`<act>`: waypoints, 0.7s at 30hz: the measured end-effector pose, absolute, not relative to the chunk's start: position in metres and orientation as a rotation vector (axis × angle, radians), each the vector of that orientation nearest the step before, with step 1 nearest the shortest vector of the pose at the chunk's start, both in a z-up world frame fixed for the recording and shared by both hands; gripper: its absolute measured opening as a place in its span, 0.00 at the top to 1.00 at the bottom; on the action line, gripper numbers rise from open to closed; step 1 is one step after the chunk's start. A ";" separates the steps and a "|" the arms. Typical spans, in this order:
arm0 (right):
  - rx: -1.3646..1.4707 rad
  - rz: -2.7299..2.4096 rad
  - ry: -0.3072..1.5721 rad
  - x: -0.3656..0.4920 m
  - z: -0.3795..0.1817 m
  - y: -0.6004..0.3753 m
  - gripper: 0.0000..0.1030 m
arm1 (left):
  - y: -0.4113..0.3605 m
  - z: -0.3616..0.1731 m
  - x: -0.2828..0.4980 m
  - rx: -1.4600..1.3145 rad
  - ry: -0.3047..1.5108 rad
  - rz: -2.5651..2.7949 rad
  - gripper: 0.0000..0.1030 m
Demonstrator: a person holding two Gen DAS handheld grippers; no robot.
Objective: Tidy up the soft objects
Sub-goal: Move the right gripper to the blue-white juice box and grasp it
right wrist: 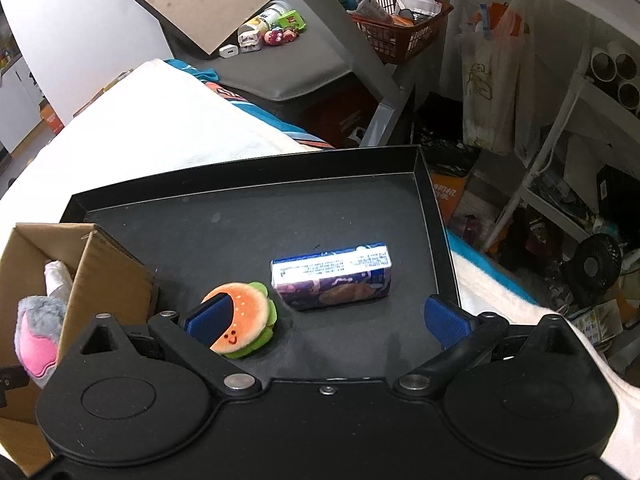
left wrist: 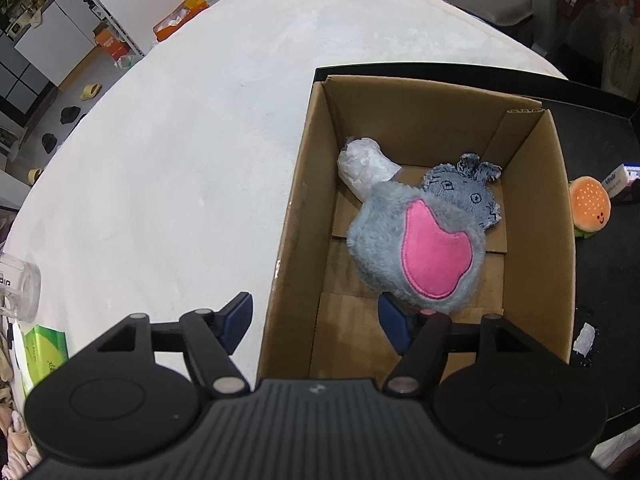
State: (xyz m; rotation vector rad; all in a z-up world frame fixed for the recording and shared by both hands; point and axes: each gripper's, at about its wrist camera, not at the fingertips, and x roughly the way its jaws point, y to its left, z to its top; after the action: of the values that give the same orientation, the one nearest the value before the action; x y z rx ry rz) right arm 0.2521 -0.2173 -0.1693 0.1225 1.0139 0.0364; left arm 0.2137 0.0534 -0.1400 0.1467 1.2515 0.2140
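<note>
A cardboard box (left wrist: 304, 184) stands on a black tray (right wrist: 248, 224). Inside it lie a grey plush with a pink patch (left wrist: 416, 248), a denim mouse toy (left wrist: 468, 192) and a white crumpled bag (left wrist: 364, 168). My left gripper (left wrist: 316, 320) is open and straddles the box's near left wall, its right finger just under the grey plush. A burger plush (right wrist: 248, 320) lies on the tray beside the box, also in the left wrist view (left wrist: 590, 208). My right gripper (right wrist: 328, 320) is open and empty above the tray, its left finger over the burger. A blue carton (right wrist: 332, 276) lies between the fingers, farther out.
A white blanket (left wrist: 180, 160) covers the surface left of the tray. A glass jar (left wrist: 18, 288) and a green tissue pack (left wrist: 44, 352) sit at its near left edge. A white scrap (left wrist: 584, 338) lies on the tray. Cluttered shelves and a red basket (right wrist: 400, 20) stand beyond.
</note>
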 end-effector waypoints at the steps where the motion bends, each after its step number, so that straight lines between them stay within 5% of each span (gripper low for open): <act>1: 0.121 0.039 1.013 0.254 -0.170 -0.217 0.00 | 0.053 -0.141 0.214 0.150 1.255 0.215 0.34; 11: 0.118 0.038 0.985 0.267 -0.177 -0.218 0.01 | 0.047 -0.143 0.220 0.177 1.266 0.232 0.34; 13: 0.117 0.033 0.987 0.269 -0.176 -0.218 0.11 | 0.044 -0.143 0.221 0.178 1.266 0.231 0.34; 15: 0.098 0.042 0.994 0.270 -0.175 -0.214 0.32 | 0.041 -0.143 0.221 0.183 1.265 0.227 0.34; 19: 0.098 0.046 1.007 0.269 -0.176 -0.216 0.35 | 0.036 -0.143 0.218 0.207 1.257 0.221 0.34; 21: 0.099 0.040 0.999 0.267 -0.173 -0.219 0.63 | 0.036 -0.144 0.217 0.210 1.259 0.221 0.34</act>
State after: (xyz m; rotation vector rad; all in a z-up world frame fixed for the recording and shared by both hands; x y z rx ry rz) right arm 0.2666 -0.2186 -0.1730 0.0987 0.9986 0.0397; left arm 0.2173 0.0362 -0.1437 0.2096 1.2593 0.2211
